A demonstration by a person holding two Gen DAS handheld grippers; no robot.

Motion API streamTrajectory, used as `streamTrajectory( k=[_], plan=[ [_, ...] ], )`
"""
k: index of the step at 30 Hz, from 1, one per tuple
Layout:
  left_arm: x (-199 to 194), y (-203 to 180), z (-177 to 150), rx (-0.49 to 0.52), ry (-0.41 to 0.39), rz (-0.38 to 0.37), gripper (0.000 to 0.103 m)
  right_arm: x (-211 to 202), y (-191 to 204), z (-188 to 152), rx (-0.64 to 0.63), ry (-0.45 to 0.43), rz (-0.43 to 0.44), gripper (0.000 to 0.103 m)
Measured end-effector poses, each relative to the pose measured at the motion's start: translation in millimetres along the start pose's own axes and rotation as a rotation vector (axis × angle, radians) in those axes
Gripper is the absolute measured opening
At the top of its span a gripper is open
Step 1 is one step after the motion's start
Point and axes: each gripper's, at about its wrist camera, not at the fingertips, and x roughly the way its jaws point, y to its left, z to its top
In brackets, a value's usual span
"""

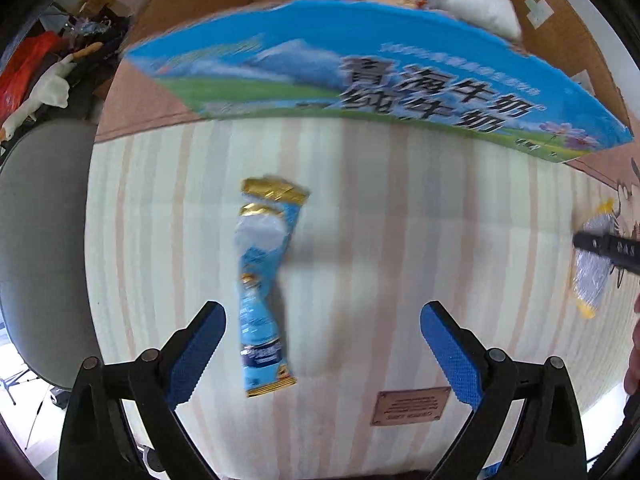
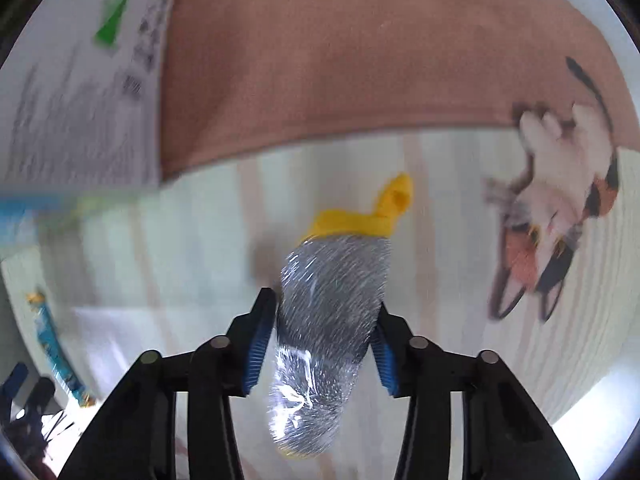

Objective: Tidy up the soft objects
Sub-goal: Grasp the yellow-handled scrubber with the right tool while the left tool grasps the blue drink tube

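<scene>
A blue and gold snack packet point(image 1: 262, 288) lies on the striped mat, between and just ahead of my left gripper point(image 1: 320, 344), which is open and empty above it. My right gripper point(image 2: 320, 328) is shut on a grey speckled soft toy with yellow ends point(image 2: 332, 320), wrapped in clear plastic, held above the mat. The toy and the right gripper also show in the left wrist view point(image 1: 592, 268) at the far right. The snack packet shows in the right wrist view point(image 2: 56, 348) at the far left.
A cardboard box point(image 1: 568, 20) with a blue milk-print flap point(image 1: 360, 76) stands behind the mat and holds several snack bags and a white pillow point(image 1: 476, 0). A cat picture point(image 2: 560, 216) is on the mat. A grey chair point(image 1: 44, 248) stands left.
</scene>
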Motion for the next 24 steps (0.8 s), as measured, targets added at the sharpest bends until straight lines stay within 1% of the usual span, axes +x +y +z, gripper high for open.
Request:
streamTrajectory(
  k=[4,7,10,12,13,14,15,16,17,19,20,21,22,24],
  plan=[
    [7.5,28.9,-9.7,-0.039,0.021,-0.005,0.1,-0.3,6.0,-29.7,-0.024,0.015,0.048,0.043],
    [20.3,46.4,-12.8,-0.082,0.056,-0.029,0.1,1.6,16.6,-48.3,-0.048,0.033,0.117,0.043],
    [38.7,53.4,-10.3,-0.097,0.093,-0.044,0.1,7.5,22.0,-53.1,-0.065,0.04,0.118,0.043],
    [52.6,50.7,-5.8,-0.085,0.113,-0.034,0.1,14.1,22.1,-55.8,-0.069,0.05,0.109,0.044],
    [58.5,49.0,-3.5,-0.077,0.123,-0.033,0.095,16.6,20.9,-55.5,-0.066,0.056,0.105,0.046],
    [65.5,46.5,-2.6,-0.068,0.138,-0.028,0.091,18.6,19.1,-55.2,-0.061,0.062,0.099,0.056],
    [72.6,47.0,-2.3,-0.06,0.154,-0.022,0.077,19.8,16.6,-56.8,-0.056,0.063,0.099,0.064],
    [79.6,45.4,-1.6,-0.054,0.18,-0.031,0.068,20.3,15.7,-58.8,-0.052,0.059,0.103,0.066],
    [78.7,45.9,-0.6,-0.066,0.169,-0.046,0.064,18.7,14.9,-60.9,-0.05,0.052,0.107,0.066],
    [79.3,52.8,4.7,-0.063,0.17,-0.055,0.046,16.1,13.7,-64.1,-0.053,0.041,0.098,0.066],
    [77.7,54.1,6.0,-0.061,0.163,-0.055,0.04,14.5,16.0,-66.7,-0.056,0.039,0.094,0.066],
    [74.5,53.6,8.7,-0.061,0.16,-0.05,0.032,14.2,18.1,-69.4,-0.056,0.038,0.091,0.066],
    [74.0,54.4,9.0,-0.062,0.159,-0.057,0.026,11.3,30.8,-79.6,-0.057,0.036,0.086,0.066],
    [70.5,58.5,9.0,-0.072,0.158,-0.068,0.024,9.4,38.6,-88.1,-0.063,0.035,0.064,0.066]
  ],
)
